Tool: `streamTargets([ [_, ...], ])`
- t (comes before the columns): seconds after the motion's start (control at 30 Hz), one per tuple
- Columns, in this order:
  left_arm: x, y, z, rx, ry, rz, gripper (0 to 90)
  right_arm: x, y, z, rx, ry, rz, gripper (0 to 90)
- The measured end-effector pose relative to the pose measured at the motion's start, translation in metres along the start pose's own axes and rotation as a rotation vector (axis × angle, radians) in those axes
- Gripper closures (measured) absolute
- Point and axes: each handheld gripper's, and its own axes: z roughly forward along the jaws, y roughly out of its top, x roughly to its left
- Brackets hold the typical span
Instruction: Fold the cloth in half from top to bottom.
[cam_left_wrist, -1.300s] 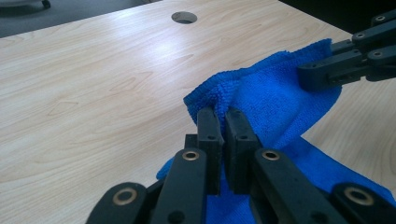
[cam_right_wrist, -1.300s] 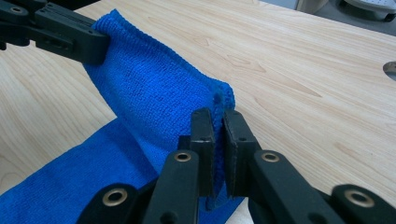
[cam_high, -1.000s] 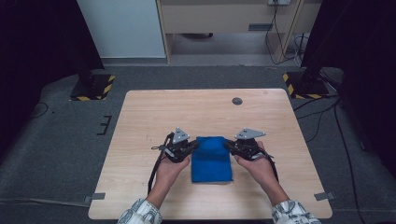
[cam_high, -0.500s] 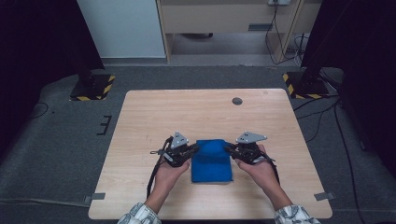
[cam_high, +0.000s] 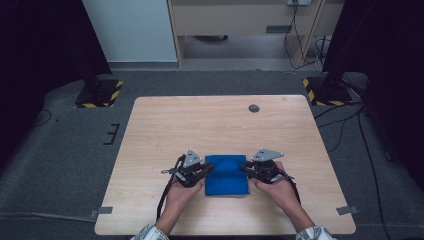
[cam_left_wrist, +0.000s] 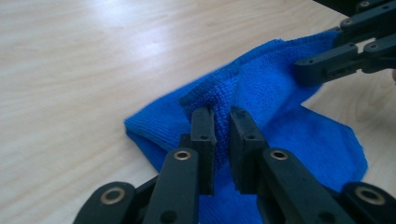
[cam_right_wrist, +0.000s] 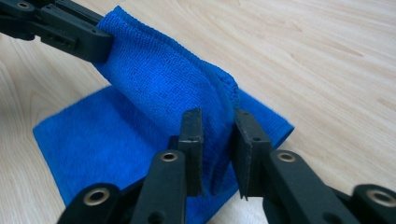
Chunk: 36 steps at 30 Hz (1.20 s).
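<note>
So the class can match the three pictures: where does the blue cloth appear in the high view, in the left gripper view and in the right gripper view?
High view: the blue cloth lies at lower centre of the table, between the two grippers.
Left gripper view: centre to right, rising from the near jaws.
Right gripper view: left to centre, a raised fold running to the near jaws.
Shared landmark: the light wood table under the cloth.

A folded blue microfibre cloth (cam_high: 226, 174) lies near the wooden table's (cam_high: 200, 120) near edge, between the left gripper (cam_high: 199, 171) and the right gripper (cam_high: 250, 170).
</note>
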Motion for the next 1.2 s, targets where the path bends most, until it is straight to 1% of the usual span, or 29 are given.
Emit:
streamTargets([
  [0.03,-0.002,-0.003,0.001,0.003,0.002,0.001,78.9,0.001,-0.002,0.0,0.004,-0.002,-0.002,73.5],
  [0.1,-0.003,-0.007,0.0,0.007,0.003,-0.001,73.5,0.004,-0.005,-0.001,0.013,0.006,-0.011,71.5],
  [0.2,-0.005,-0.012,-0.001,0.014,-0.003,0.001,62.1,0.01,-0.01,-0.002,0.031,0.014,-0.024,66.4],
  [0.3,-0.007,-0.014,-0.005,0.019,-0.012,0.004,53.7,0.013,-0.013,-0.003,0.043,0.015,-0.031,63.7],
  [0.37,-0.009,-0.016,-0.009,0.017,-0.017,0.009,50.7,0.015,-0.015,-0.005,0.047,0.013,-0.038,61.9],
  [0.47,-0.01,-0.018,-0.015,0.014,-0.028,0.013,49.2,0.016,-0.016,-0.01,0.047,0.01,-0.029,57.1],
  [0.57,-0.011,-0.017,-0.023,-0.001,-0.035,0.014,48.9,0.018,-0.016,-0.015,0.044,0.011,-0.027,52.5],
  [0.6,-0.011,-0.016,-0.027,-0.012,-0.039,0.013,48.9,0.018,-0.016,-0.016,0.041,0.013,-0.028,51.0],
  [0.63,-0.011,-0.015,-0.03,-0.022,-0.041,0.013,49.0,0.019,-0.015,-0.019,0.039,0.016,-0.019,49.8],
  [0.73,-0.009,-0.012,-0.036,-0.05,-0.032,0.012,49.1,0.021,-0.012,-0.023,0.019,0.025,-0.016,47.0],
  [0.83,-0.004,-0.009,-0.033,-0.052,-0.012,-0.001,48.9,0.022,-0.007,-0.026,0.003,0.026,-0.003,44.7],
  [0.93,-0.001,-0.011,-0.027,-0.035,-0.009,-0.008,48.6,0.021,-0.003,-0.025,-0.006,0.01,0.01,41.3],
  [1.0,-0.001,-0.013,-0.026,-0.022,-0.001,0.005,48.6,0.02,-0.003,-0.023,-0.001,-0.011,0.015,38.9],
  [1.07,-0.001,-0.013,-0.027,-0.026,-0.002,0.001,48.3,0.018,-0.003,-0.02,0.007,-0.017,0.025,36.9],
  [1.1,-0.001,-0.012,-0.028,-0.026,-0.002,0.004,47.9,0.017,-0.004,-0.019,0.016,-0.02,0.028,35.7],
  [1.2,-0.001,-0.008,-0.029,-0.025,0.004,0.017,44.4,0.015,-0.004,-0.017,0.019,-0.04,0.041,30.9],
])
